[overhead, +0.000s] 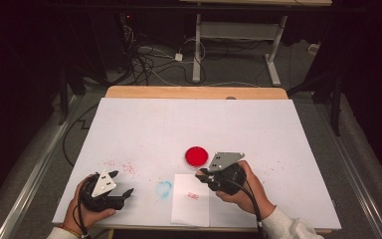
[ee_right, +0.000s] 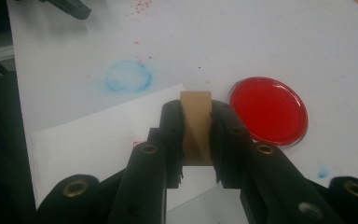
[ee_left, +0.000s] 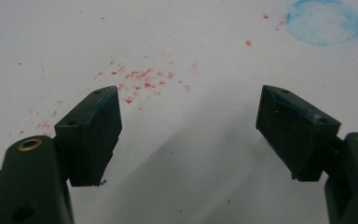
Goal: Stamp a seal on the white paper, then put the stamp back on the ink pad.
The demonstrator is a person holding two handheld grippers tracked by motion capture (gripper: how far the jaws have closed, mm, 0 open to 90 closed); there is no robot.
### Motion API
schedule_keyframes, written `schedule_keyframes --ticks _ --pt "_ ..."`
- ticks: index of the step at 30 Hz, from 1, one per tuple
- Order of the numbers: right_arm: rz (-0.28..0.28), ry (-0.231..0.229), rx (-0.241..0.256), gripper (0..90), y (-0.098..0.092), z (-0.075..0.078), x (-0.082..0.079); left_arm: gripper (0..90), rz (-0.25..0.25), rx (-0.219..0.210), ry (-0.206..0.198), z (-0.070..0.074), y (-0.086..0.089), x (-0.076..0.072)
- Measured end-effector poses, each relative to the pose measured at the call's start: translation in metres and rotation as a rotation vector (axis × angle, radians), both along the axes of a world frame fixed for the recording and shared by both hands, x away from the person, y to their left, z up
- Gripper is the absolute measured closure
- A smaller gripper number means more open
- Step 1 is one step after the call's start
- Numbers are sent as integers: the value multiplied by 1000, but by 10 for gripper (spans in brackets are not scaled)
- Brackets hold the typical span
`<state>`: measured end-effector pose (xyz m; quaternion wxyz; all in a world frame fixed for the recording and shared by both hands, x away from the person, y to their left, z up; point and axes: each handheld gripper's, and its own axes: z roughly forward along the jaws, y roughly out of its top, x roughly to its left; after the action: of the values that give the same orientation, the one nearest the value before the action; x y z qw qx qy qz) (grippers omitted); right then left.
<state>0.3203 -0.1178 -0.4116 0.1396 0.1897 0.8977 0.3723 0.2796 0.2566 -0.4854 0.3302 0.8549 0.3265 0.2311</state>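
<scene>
Clearly the right gripper (ee_right: 197, 140) is clamped on a small wooden stamp (ee_right: 196, 128) — light, rigid, held mid-body; the left gripper (ee_left: 189, 133) gapes wide, holding nothing.

On the table (overhead: 194, 119), the left tongs (overhead: 122, 195) rest near the near left corner, held in a hand. The right tongs (overhead: 202, 175) sit near the middle of the near edge, just beside a red dish (overhead: 196, 156) and over the far edge of a white paper (overhead: 190, 209). A blue stain (overhead: 163, 188) lies between the two tongs, left of the paper.
</scene>
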Motion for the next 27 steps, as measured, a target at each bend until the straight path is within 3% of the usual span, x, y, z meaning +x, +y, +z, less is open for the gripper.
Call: schedule_keyframes --ticks 17,27 --pt "-39 -39 10 758 -9 8 8 216 6 1 -5 0 1 -3" --pt "-78 -38 15 758 -13 9 17 216 -5 19 -4 0 -3 -3"
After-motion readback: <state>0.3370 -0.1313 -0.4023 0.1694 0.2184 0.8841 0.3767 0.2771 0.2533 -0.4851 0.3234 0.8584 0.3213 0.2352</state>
